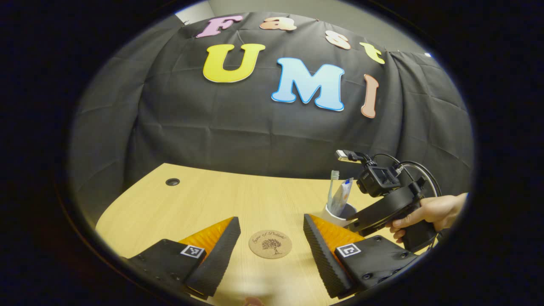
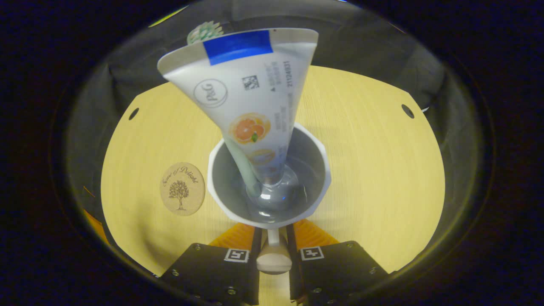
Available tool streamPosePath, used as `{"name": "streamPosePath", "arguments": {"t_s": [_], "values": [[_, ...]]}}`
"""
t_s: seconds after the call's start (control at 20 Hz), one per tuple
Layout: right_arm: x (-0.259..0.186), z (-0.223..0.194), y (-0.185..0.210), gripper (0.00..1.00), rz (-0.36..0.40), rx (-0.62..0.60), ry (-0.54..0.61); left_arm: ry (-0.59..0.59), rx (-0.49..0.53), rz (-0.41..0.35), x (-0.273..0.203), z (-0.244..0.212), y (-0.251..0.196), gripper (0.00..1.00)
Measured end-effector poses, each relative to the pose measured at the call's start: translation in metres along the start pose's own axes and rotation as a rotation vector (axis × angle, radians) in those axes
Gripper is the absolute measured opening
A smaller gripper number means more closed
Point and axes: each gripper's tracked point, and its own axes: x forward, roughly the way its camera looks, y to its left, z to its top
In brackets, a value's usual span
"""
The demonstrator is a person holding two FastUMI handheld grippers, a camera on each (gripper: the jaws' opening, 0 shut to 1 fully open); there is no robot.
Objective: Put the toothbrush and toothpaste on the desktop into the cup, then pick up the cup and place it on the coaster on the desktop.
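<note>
1. Right gripper view: the right gripper [image 2: 272,238] is clenched on the handle [image 2: 273,255] of the white cup [image 2: 221,199], one finger on each side of it.
2. The toothpaste [image 2: 250,106] stands tilted inside the cup, beside the toothbrush [image 2: 203,32].
3. The cork coaster [image 2: 182,188] lies on the desktop [image 2: 374,170] just beside the cup, not touching it.
4. Left gripper view: the left gripper [image 1: 272,242] is released, its fingers wide apart over the desktop on either side of the coaster; the cup is beyond the coaster, and a hand [image 1: 429,212] holds the right gripper at the cup.

Recording booth, cloth backdrop [image 1: 263,127], wooden desk [image 1: 204,204]
</note>
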Motion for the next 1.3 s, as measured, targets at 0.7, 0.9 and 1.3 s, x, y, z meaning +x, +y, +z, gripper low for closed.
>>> {"name": "streamPosePath", "arguments": {"t_s": [0.7, 0.9, 1.3], "values": [[-0.025, 0.004, 0.035, 0.27, 0.058, -0.065, -0.101, 0.010, -0.013, 0.036, -0.021, -0.006, 0.016, 0.97], [-0.025, 0.002, 0.064, 0.27, 0.090, -0.102, -0.097, 0.007, -0.019, 0.061, -0.037, -0.007, 0.033, 0.97], [-0.009, 0.000, 0.111, 0.27, 0.119, -0.202, -0.057, 0.017, -0.043, 0.112, -0.061, -0.017, 0.065, 0.94]]}}
